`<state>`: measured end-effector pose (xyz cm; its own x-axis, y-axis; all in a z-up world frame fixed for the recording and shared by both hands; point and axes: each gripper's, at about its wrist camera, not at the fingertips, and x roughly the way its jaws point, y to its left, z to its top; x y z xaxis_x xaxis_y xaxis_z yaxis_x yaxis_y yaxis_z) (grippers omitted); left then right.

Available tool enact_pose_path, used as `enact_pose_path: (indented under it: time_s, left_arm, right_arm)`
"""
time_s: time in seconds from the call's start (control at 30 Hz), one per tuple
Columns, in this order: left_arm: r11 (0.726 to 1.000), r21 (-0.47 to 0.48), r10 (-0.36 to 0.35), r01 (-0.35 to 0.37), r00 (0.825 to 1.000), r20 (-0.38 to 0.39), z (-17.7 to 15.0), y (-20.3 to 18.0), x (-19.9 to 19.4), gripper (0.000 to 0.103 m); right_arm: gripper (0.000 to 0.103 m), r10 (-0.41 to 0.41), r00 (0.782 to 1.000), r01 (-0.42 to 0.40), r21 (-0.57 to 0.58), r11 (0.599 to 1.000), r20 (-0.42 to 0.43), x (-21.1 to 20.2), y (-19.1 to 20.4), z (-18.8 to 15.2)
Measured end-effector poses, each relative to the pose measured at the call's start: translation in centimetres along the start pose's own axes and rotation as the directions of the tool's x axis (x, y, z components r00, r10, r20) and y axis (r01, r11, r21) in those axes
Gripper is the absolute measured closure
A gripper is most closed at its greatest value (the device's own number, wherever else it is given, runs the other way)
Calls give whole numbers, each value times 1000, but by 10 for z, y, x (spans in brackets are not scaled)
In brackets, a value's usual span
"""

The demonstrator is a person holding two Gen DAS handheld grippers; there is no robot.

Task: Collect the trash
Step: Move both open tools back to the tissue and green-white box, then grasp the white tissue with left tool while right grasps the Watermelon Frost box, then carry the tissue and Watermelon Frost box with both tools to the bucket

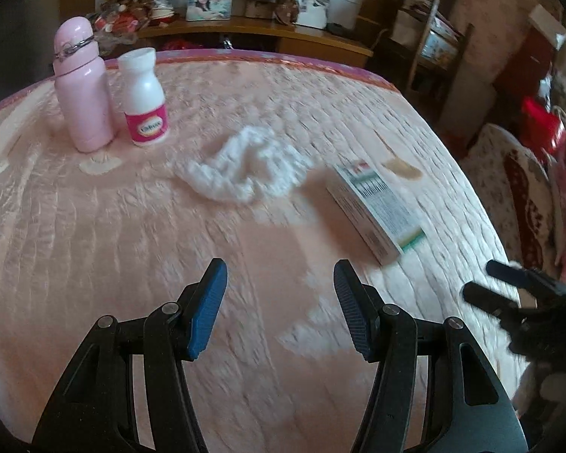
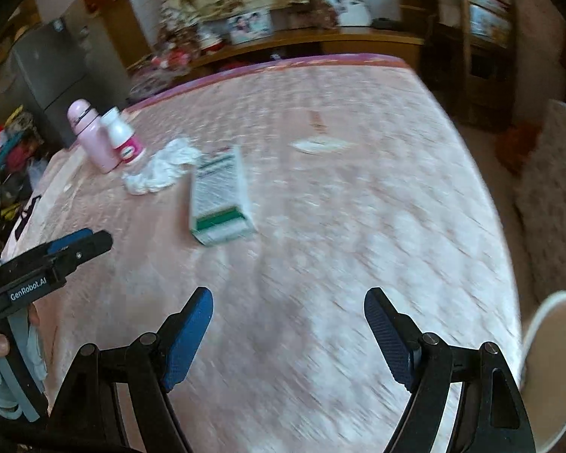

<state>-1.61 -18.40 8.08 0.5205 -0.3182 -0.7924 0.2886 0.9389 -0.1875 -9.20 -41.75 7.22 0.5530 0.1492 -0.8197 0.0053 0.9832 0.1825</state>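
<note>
A crumpled white tissue [image 1: 245,166] [image 2: 162,168] lies on the pink quilted bed [image 1: 94,226] [image 2: 358,226]. Just right of it lies a white and green carton [image 1: 373,207] [image 2: 219,196], flat on the cover. A small pale wrapper [image 2: 319,146] [image 1: 400,168] rests farther back. My left gripper [image 1: 279,275] [image 2: 94,238] hovers open over bare cover, short of the tissue. My right gripper [image 2: 288,302] [image 1: 479,279] is open too, wider, nearer the bed's right side, and nothing is between its pads. Both views are blurred by motion.
A pink flask [image 1: 81,87] [image 2: 90,136] and a white pill bottle with a pink label [image 1: 143,98] [image 2: 124,139] stand upright at the back left. A white-rimmed round container [image 2: 547,358] stands off the bed's right edge. Cluttered wooden shelves [image 1: 245,34] run behind the bed.
</note>
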Motion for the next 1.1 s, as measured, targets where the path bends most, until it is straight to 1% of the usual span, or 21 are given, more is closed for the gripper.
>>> enact_pose_path:
  time_s: [0.1,0.2,0.43,0.5,0.53,0.57,0.63,0.67,0.73,0.77,0.8,0.83,0.87,0.97,1.1]
  left_arm:
    - [1000,-22,5,-4,1000,5,17,11,12,45]
    - [1000,-23,11,-11,1000,5,33,18,25,45]
    - [1000,-12,8,-8,1000,-2,65,25,58,45]
    - [1000,-1,8,-8,1000,-7,70,24,70,45]
    - [1000,9,9,-9,1000,-14,72,23,76,45]
    - [1000,27,16,-15,999,-29,74,19,85,45]
    - [999,41,18,-16,999,-51,75,16,97,45]
    - [999,42,15,-12,998,-64,75,14,103,45]
    - [998,55,40,-38,998,-41,74,10,106,45]
    - [998,45,35,-33,998,-48,73,10,107,46]
    - [999,27,20,-19,999,-40,72,11,104,51]
    - [1000,13,2,-1,999,-42,71,12,102,77]
    - [1000,-2,-9,9,998,-57,69,12,100,87]
    - [999,-15,-47,47,997,-61,56,5,84,89]
    - [997,37,-64,66,997,-51,33,-25,56,90]
  right_arm:
    - [22,13,1000,-14,-23,1000,-9,24,18,20]
    - [22,20,1000,-21,-35,999,-20,47,30,40]
    - [23,-3,999,-1,-80,997,-43,97,45,74]
    - [28,-3,999,-1,-79,997,-51,105,45,78]
    - [34,-2,999,-1,-78,997,-45,108,44,79]
    - [44,-8,999,6,-84,996,-32,108,44,80]
    - [51,-6,1000,4,-86,996,-25,106,40,80]
    - [51,2,1000,-4,-83,997,-24,105,38,79]
    - [51,7,1000,-8,-83,997,-17,103,34,76]
    - [51,5,1000,-6,-87,996,-12,101,33,74]
    - [51,8,1000,-8,-87,996,-8,97,29,71]
    - [51,11,1000,-12,-82,997,-5,94,27,68]
    - [52,15,1000,-15,-74,997,-2,90,23,66]
    - [52,32,999,-31,-43,999,8,74,12,57]
    - [52,26,999,-25,-26,999,25,46,0,40]
